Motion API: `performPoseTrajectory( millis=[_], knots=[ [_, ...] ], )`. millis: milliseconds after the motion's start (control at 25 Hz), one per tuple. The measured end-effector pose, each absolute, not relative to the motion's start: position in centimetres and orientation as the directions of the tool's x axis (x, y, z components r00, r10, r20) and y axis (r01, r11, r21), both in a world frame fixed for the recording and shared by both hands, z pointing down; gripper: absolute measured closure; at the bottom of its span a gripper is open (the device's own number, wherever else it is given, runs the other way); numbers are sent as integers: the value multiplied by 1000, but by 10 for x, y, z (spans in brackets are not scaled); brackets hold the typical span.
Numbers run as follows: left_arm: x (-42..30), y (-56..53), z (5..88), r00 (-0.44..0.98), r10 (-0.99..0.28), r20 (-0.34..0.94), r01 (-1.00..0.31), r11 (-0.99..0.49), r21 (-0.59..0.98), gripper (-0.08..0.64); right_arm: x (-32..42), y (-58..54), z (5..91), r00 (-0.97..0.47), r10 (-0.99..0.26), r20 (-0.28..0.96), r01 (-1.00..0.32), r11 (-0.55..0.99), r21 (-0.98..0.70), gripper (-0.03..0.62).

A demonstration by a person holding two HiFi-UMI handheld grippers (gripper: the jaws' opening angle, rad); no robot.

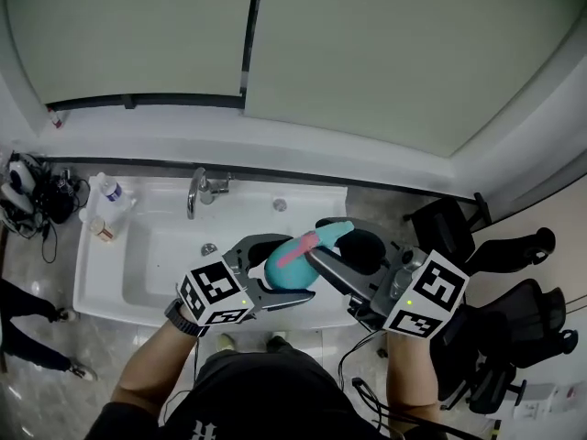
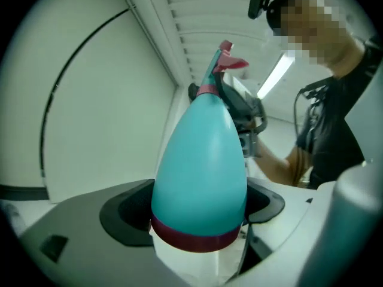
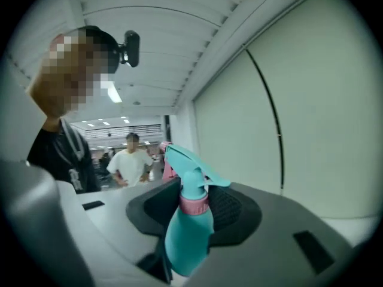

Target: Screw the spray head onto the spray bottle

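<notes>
In the head view I hold a teal spray bottle (image 1: 292,258) on its side above the sink, between both grippers. My left gripper (image 1: 295,266) is shut on its wide body; in the left gripper view the body (image 2: 200,172), with a maroon band at the base, fills the gap between the black pads (image 2: 125,217). The teal spray head (image 1: 332,234) with its pink collar (image 3: 194,203) sits on the neck. My right gripper (image 1: 321,239) is closed around that collar, and in the right gripper view the pads (image 3: 230,211) flank it on both sides.
Below my hands lies a white sink (image 1: 110,291) with a chrome faucet (image 1: 197,191) and a small plastic bottle (image 1: 112,193) at its left corner. Black office chairs (image 1: 514,310) stand at the right. A person's feet (image 1: 41,314) show at the left edge.
</notes>
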State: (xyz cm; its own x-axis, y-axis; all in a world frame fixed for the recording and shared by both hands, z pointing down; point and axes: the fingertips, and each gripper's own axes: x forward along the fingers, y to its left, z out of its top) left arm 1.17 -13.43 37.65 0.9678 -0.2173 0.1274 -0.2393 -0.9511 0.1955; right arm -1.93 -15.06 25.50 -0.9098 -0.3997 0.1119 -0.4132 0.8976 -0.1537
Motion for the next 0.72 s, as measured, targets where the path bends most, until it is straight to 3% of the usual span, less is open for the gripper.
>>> performPoseTrajectory(
  millis=[160,240,320,400,480,520,600,720],
  knots=[
    [6,-168,392,839,-480,257,-512,-856,69,138,-3,-182,271,-765,-633,118,-639,725,-258,445],
    [7,-172,398,824,-492,283,-529,-846,71,138,1,-190,276,-706,-698,121,-699,658,-281,445],
    [12,-163,399,884,-392,256,-437,-886,152,138,-1,-186,275,-717,-689,103,-686,672,-278,445],
    [18,-144,389,955,-230,188,-271,-934,233,138,-4,-169,264,-810,-585,47,-573,770,-281,443],
    [20,-121,376,992,-55,112,-85,-956,282,138,0,-141,250,-923,-384,-38,-356,886,-297,436],
    [18,-109,370,997,30,72,7,-954,299,138,6,-127,244,-959,-268,-87,-231,925,-303,398],
    [15,-84,358,981,196,4,184,-930,317,138,19,-106,237,-983,-53,-177,2,954,-299,342],
    [13,-47,349,911,409,-45,401,-858,320,138,24,-90,233,-950,182,-256,248,934,-258,312]
  ],
)
